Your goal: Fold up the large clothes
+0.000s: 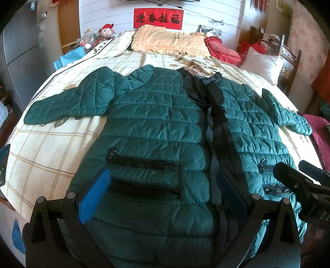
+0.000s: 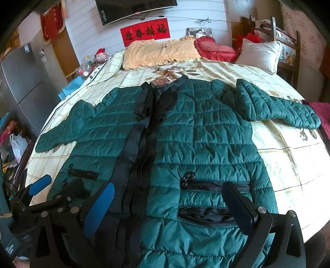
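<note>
Across the checked bed sheet (image 1: 51,132) the green quilted jacket (image 1: 160,127) lay flat, front up, sleeves spread and nothing folded yet, while the left hand-held gripper (image 1: 163,191) and right hand-held gripper (image 2: 171,204) hovered over its hem, jaws apart and empty.

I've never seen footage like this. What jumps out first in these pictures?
A big green quilted jacket lies spread face up across the checked bedspread, sleeves out to both sides. Nearest the cameras, the left gripper and right gripper hang open above its hem. A red banner hangs on the far wall.
</note>
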Demonstrator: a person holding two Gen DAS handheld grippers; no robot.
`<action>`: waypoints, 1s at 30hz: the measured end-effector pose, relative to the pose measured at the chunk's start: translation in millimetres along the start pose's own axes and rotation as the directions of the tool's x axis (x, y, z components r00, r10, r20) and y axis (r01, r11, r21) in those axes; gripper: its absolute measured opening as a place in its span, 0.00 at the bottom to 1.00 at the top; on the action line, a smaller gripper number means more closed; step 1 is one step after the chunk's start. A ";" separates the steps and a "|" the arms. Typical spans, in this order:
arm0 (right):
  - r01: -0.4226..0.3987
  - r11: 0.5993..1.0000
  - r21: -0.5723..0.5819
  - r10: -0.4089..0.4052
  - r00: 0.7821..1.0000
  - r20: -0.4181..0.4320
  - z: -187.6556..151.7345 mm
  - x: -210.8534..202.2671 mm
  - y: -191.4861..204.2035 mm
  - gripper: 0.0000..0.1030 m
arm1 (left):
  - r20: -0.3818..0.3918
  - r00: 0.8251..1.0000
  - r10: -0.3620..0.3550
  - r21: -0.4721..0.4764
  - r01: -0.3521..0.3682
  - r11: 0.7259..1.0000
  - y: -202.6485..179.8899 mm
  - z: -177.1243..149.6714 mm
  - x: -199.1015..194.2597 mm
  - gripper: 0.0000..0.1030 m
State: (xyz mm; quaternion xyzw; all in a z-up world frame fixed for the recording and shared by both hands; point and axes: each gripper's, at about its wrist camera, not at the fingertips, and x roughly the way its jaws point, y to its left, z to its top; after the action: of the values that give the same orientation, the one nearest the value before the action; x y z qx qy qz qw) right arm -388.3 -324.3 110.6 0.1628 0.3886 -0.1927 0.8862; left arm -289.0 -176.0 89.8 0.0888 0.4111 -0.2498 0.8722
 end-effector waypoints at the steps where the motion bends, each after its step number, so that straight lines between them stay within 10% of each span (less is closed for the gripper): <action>1: -0.003 1.000 0.001 0.003 1.000 0.002 0.0 0.8 0.2 1.00 | 0.000 1.000 0.000 0.000 0.000 1.000 -0.8 -0.2 -0.2 0.99; 30: 0.012 0.998 -0.059 -0.009 0.998 0.055 27.7 22.8 7.3 1.00 | -0.002 1.000 0.020 -0.021 -0.020 1.000 13.8 27.0 16.5 0.99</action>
State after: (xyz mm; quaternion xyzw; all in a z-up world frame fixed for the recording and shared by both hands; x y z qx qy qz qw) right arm -353.3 -335.0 112.4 0.1291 0.3704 -0.1902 0.9000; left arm -255.0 -179.9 94.0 0.0842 0.4136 -0.2364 0.8752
